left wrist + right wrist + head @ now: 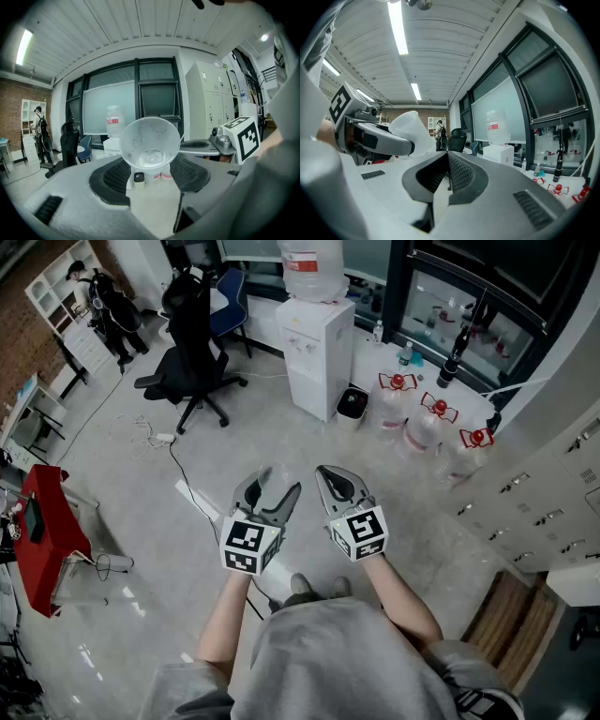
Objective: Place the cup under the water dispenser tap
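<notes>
Grips a clear plastic cup (150, 140) in the left gripper (150, 174), jaws spread wide and pressing on its sides. Lies roughly level there, mouth turned back toward the left gripper view's camera, base pointing ahead. Carries the right gripper (448, 175) just beside it at about the same height, jaws brought together with nothing between them.

Farther out, across the grey floor (234, 442), faces a white water dispenser (317, 357), well apart from the cup, with a large bottle (314, 268) upended on top. Just right of the dispenser's foot, shows a small black bin (352, 402), then a cluster of water jugs (427, 423) with red handles. To the left, shows a black office chair (192, 362), and beyond it a person (108, 301) standing near white shelves.
</notes>
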Demonstrator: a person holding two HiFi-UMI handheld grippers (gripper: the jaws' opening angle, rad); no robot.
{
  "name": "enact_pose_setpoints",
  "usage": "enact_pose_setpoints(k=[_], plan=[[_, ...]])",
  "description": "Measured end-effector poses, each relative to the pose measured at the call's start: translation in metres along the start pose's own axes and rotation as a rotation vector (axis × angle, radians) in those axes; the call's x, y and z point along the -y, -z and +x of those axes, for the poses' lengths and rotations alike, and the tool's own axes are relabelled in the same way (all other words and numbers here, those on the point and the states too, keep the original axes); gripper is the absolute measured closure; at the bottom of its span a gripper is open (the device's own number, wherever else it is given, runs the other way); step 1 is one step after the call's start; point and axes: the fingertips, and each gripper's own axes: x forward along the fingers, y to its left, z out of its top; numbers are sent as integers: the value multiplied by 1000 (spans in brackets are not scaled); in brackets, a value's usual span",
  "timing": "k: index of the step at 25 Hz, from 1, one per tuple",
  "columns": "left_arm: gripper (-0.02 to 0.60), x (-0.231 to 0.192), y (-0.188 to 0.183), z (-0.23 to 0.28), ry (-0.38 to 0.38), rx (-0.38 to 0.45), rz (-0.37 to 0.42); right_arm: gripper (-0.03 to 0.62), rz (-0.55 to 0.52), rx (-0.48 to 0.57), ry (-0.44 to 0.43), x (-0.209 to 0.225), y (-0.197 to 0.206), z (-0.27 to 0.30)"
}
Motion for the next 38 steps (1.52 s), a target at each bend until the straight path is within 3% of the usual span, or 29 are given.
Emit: enact_pose_setpoints(k=[12,21,30,38], plan=[[314,-61,16,-37,12,36,-18,582,3,-21,12,-51,3,46],[313,-84,28,-31,23,35,-13,582,-5,-50,62,-56,16,59],[313,-109,40,14,24,-5,-26,580,32,-78,71,-18,34,94],[313,-134,28,92,34,-32,-32,582,67,-84,54,45,42,142]])
